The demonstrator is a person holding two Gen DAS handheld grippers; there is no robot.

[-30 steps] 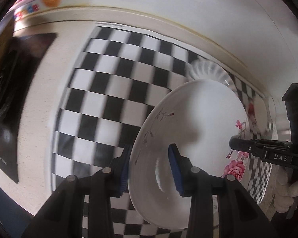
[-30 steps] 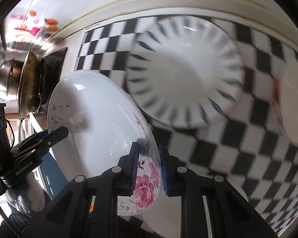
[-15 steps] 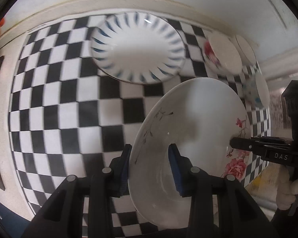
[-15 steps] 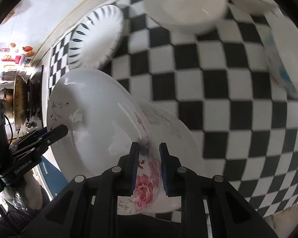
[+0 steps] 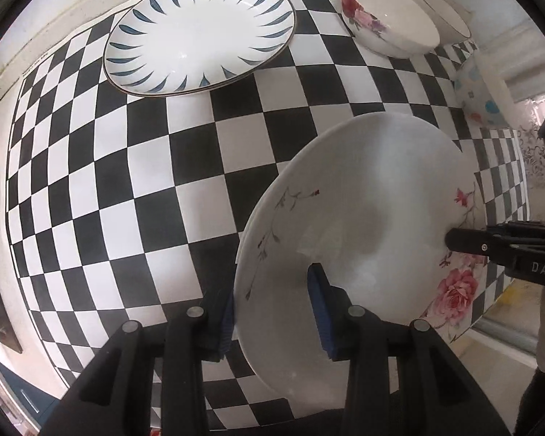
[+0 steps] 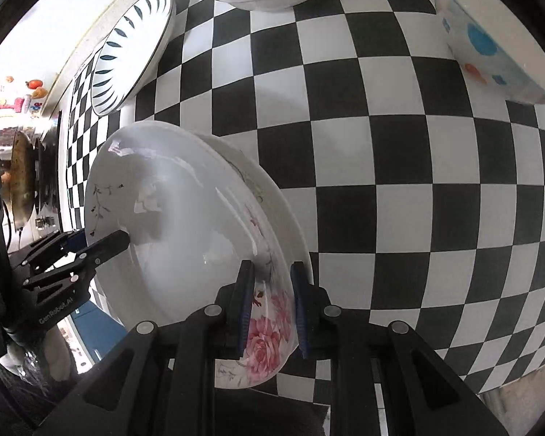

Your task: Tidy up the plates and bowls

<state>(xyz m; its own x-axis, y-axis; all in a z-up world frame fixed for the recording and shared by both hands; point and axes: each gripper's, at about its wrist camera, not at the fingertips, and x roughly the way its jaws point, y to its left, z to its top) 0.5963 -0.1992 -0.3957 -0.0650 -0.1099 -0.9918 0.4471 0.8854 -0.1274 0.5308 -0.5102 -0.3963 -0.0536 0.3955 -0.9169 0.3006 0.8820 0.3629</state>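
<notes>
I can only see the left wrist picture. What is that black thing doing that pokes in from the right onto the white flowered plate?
Observer: That is the right hand-held gripper. In its own view it is shut on the white rose-painted plate, with one blue pad on each side of the rim at the roses.
Visitor: Is there anything past the left end of the cloth?
Observer: Yes. The right wrist view shows a dark, browned pan standing beyond the black-and-white checkered cloth.

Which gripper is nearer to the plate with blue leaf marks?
Left. The left gripper, shut on the rose plate, faces the blue-leaf plate across the checkered mat; the right gripper grips the rose plate's far side.
</notes>
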